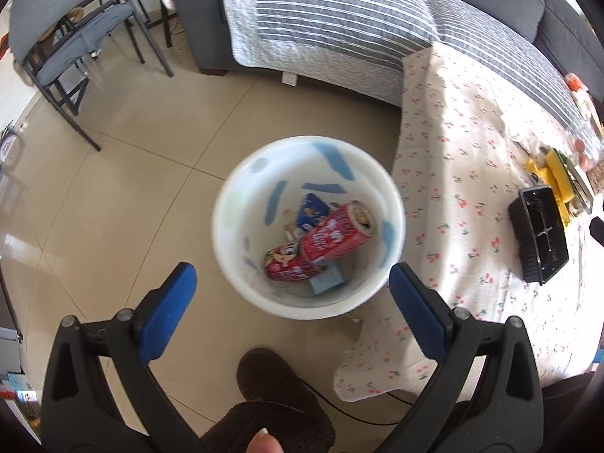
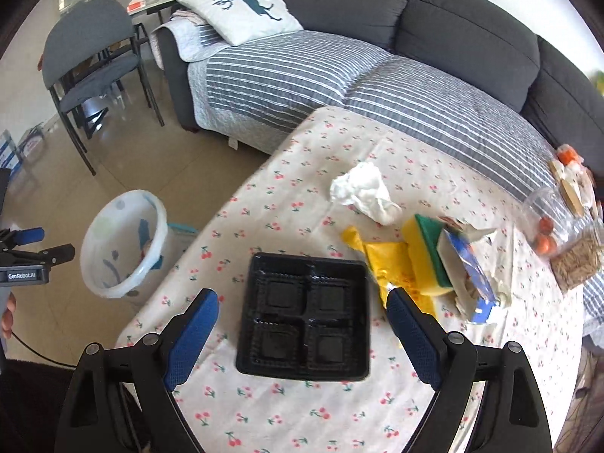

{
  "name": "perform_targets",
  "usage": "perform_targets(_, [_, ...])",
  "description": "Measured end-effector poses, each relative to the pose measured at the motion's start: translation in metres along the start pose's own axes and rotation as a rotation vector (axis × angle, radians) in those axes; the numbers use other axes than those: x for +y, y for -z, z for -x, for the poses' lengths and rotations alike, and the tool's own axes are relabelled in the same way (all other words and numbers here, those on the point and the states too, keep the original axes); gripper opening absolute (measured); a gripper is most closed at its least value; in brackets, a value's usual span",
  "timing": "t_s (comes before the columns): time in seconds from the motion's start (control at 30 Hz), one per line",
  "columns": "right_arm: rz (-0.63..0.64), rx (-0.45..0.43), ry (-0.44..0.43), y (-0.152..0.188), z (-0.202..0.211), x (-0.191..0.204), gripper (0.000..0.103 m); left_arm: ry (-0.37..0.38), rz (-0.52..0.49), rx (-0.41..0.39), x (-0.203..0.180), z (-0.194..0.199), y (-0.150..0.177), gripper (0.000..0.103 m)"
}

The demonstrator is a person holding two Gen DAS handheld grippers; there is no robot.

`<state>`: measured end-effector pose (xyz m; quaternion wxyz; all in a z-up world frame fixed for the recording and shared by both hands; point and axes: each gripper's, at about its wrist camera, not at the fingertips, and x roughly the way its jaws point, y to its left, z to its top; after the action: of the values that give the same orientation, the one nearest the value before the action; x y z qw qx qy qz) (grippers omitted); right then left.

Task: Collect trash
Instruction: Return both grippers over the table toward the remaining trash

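Note:
A white trash bin (image 1: 241, 264) stands on the floor beside the table, holding red snack cans (image 1: 332, 236) and small cartons. My left gripper (image 1: 292, 277) is open and empty, above the bin's near rim. My right gripper (image 2: 302, 304) is open and empty, its fingers either side of a black four-cell plastic tray (image 2: 305, 313) on the tablecloth; the tray also shows in the left wrist view (image 1: 538, 239). A crumpled white tissue (image 2: 364, 190), a yellow wrapper (image 2: 385, 264), a yellow-green sponge (image 2: 426, 249) and a torn blue carton (image 2: 468, 271) lie beyond the tray. The bin also shows in the right wrist view (image 2: 151, 207).
A cherry-print tablecloth (image 2: 302, 173) covers the table. A grey sofa with a striped cover (image 2: 287, 71) runs behind it. A grey chair (image 2: 90, 60) stands at the left on the tiled floor. Jars and a bag with orange fruit (image 2: 547, 238) sit at the table's right edge.

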<state>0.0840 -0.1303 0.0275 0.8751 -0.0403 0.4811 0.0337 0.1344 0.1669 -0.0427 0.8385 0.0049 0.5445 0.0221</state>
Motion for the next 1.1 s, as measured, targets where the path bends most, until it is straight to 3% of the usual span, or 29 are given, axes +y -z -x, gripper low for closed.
perform_targets(0.27, [-0.178, 0.031, 0.012, 0.021, 0.002, -0.078, 0.092, 0.048, -0.071, 0.007, -0.064, 0.002, -0.012, 0.101])
perform_targets(0.77, [-0.347, 0.056, 0.087, 0.049, -0.002, -0.181, 0.092, 0.117, -0.186, 0.025, -0.189, -0.013, -0.04, 0.101])
perform_targets(0.97, [-0.439, 0.047, 0.055, 0.049, -0.012, -0.213, 0.092, 0.146, -0.183, 0.024, -0.215, -0.018, -0.046, 0.101])
perform_targets(1.1, [-0.469, 0.036, -0.03, 0.04, -0.022, -0.221, 0.092, 0.142, -0.173, 0.018, -0.222, -0.021, -0.051, 0.101])
